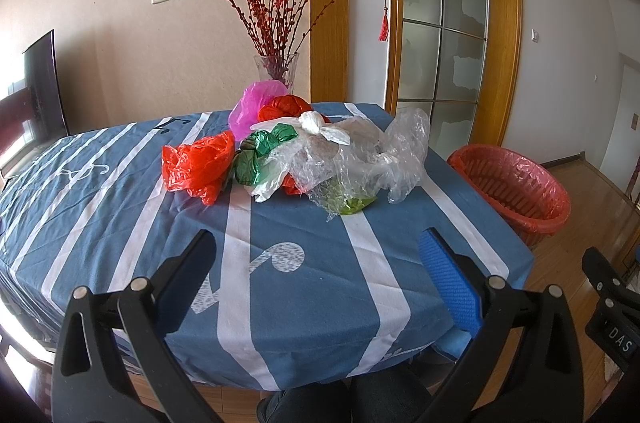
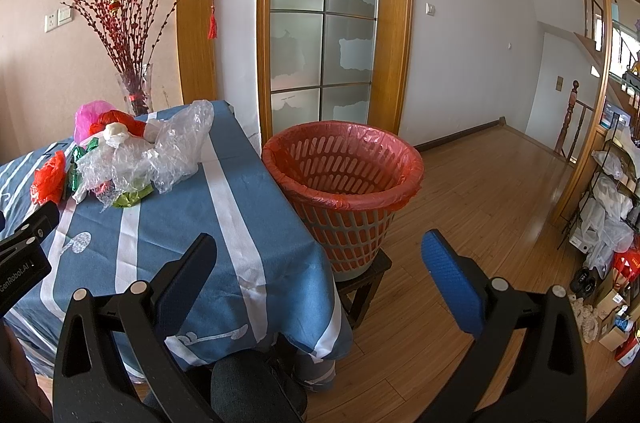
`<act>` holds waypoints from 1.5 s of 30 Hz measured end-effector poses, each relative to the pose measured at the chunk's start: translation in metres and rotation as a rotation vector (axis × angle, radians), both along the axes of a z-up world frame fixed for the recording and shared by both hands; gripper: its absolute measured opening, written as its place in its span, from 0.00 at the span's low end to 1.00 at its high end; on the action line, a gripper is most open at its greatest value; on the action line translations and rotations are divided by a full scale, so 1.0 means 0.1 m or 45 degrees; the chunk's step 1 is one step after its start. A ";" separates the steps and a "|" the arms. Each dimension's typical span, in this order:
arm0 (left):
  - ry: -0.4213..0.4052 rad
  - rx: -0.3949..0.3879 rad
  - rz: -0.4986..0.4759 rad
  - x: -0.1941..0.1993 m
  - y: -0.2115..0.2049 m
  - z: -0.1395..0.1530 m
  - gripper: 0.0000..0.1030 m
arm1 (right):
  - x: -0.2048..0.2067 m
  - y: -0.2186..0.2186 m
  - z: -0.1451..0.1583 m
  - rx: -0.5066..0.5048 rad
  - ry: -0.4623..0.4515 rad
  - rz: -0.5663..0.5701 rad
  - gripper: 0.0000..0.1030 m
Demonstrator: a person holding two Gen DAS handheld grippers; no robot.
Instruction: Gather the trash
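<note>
Crinkling plastic bags (image 1: 280,159), slatted round basket (image 2: 344,175)

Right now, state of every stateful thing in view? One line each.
left gripper: open, empty
right gripper: open, empty
plastic bags: crumpled, piled on the table
trash basket: upright on a stool, red liner fitted, no trash visible inside
glass door: closed
vase: upright, holding red branches

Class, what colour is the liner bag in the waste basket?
Red liner bag; clearest in the right wrist view.
</note>
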State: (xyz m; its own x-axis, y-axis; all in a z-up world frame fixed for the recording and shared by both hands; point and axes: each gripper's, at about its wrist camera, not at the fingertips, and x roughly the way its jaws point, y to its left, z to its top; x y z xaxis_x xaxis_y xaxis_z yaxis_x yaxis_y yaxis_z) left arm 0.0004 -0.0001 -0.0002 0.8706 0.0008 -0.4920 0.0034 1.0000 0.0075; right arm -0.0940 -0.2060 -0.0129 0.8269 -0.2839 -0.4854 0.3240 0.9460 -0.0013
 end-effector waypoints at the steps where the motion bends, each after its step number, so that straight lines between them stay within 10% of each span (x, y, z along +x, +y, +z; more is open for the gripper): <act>1: 0.000 0.000 0.000 0.00 0.00 0.00 0.96 | 0.00 0.00 0.00 0.000 0.000 0.000 0.98; 45: 0.012 -0.005 0.001 -0.03 -0.01 -0.02 0.96 | 0.00 -0.02 -0.01 0.002 0.005 -0.002 0.98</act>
State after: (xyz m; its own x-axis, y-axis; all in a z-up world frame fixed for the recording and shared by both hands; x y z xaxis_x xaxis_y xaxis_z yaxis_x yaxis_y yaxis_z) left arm -0.0024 -0.0015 -0.0022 0.8661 -0.0007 -0.4999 0.0029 1.0000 0.0037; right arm -0.0938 -0.2077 -0.0137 0.8245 -0.2845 -0.4892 0.3255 0.9455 -0.0013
